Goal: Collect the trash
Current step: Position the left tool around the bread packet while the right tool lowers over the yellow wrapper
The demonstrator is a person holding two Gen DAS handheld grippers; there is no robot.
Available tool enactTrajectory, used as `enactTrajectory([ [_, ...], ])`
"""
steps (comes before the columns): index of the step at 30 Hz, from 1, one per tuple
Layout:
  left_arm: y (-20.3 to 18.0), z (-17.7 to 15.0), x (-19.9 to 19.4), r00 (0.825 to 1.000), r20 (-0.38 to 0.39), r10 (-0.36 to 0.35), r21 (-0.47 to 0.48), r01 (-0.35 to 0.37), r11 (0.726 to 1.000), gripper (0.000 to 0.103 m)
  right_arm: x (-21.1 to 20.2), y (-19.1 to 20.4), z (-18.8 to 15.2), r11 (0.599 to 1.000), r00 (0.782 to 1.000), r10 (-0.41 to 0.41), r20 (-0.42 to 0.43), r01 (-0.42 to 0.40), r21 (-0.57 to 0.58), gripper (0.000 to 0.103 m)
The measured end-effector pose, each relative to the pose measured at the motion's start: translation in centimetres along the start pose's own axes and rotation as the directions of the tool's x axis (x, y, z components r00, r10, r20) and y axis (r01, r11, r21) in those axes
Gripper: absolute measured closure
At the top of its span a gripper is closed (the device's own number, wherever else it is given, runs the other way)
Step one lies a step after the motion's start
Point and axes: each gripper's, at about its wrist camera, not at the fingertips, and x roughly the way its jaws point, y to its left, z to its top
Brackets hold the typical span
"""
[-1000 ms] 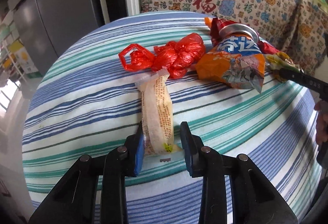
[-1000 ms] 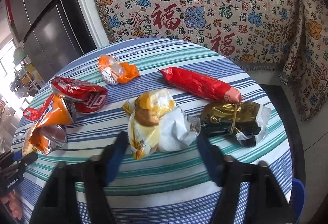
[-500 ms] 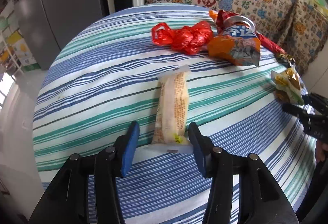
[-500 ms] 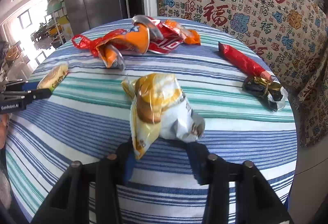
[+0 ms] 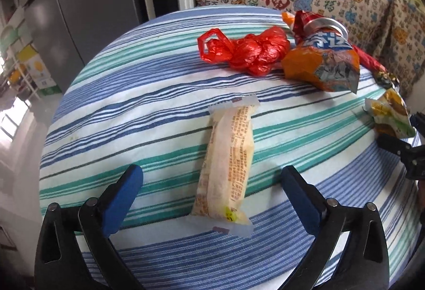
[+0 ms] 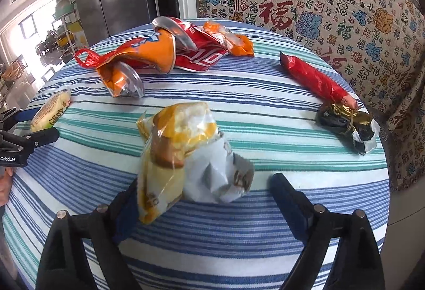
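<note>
Both tools have spread since a second ago and their jaws are opening now. Between the left tool's wide jaws a pale yellow snack wrapper lies lengthwise on the striped counter, touched by neither pad. The right tool straddles a crumpled yellow-and-white wrapper, its left pad just beside the wrapper, whether touching I cannot tell, the right pad clear of it. Farther off lie a red plastic bag, an orange chip bag, a red flattened packet, a red stick wrapper and a black-and-gold wrapper.
</note>
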Motion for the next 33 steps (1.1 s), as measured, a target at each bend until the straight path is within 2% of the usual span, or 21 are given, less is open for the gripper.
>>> enactTrajectory([
  [4, 0.2, 0.3, 0.3, 1.0, 0.002, 0.013, -0.015, -0.013, 1.0, 0.0, 0.7, -0.3, 0.7, 1.0, 1.0, -0.002, -0.009, 0.002, 0.005, 0.001],
  [9, 0.2, 0.2, 0.3, 1.0, 0.002, 0.014, -0.015, -0.013, 1.0, 0.0, 0.4, -0.3, 0.4, 1.0, 1.0, -0.003, -0.015, 0.003, 0.0, 0.001],
  [14, 0.2, 0.4, 0.3, 1.0, 0.004, 0.016, -0.016, -0.016, 1.0, 0.0, -0.2, -0.4, -0.1, 1.0, 0.997, 0.009, -0.082, -0.01, -0.018, 0.001],
  [17, 0.3, 0.1, -0.1, 1.0, 0.001, 0.026, -0.022, -0.026, 0.999, 0.0, -0.5, -0.5, -0.2, 1.0, 0.997, 0.014, -0.075, -0.015, -0.014, 0.003],
  [22, 0.7, -0.1, -0.5, 1.0, -0.023, -0.02, 0.006, 0.021, 1.0, 0.0, -2.6, 0.1, 0.4, 0.998, 0.999, 0.048, 0.012, -0.047, -0.047, 0.003],
  [26, 1.7, 0.0, -2.0, 0.991, 0.016, -0.13, -0.027, 0.13, 0.991, 0.001, -3.4, 0.5, 0.8, 0.996, 0.998, 0.059, 0.031, -0.057, -0.073, 0.003],
  [28, 1.7, 0.2, -2.4, 0.99, 0.021, -0.137, -0.014, 0.138, 0.99, 0.001, -3.3, 0.4, 1.0, 0.995, 0.997, 0.075, 0.021, -0.073, -0.072, 0.013],
  [30, 1.5, 0.3, -2.4, 0.989, 0.021, -0.146, -0.001, 0.146, 0.989, 0.002, -3.1, 0.3, 1.1, 0.994, 0.996, 0.088, 0.008, -0.088, -0.07, 0.017],
  [33, 1.0, 0.4, -2.3, 0.985, 0.011, -0.171, 0.013, 0.171, 0.985, 0.015, -3.0, 0.4, 1.2, 0.994, 0.996, 0.086, -0.004, -0.086, -0.07, 0.019],
])
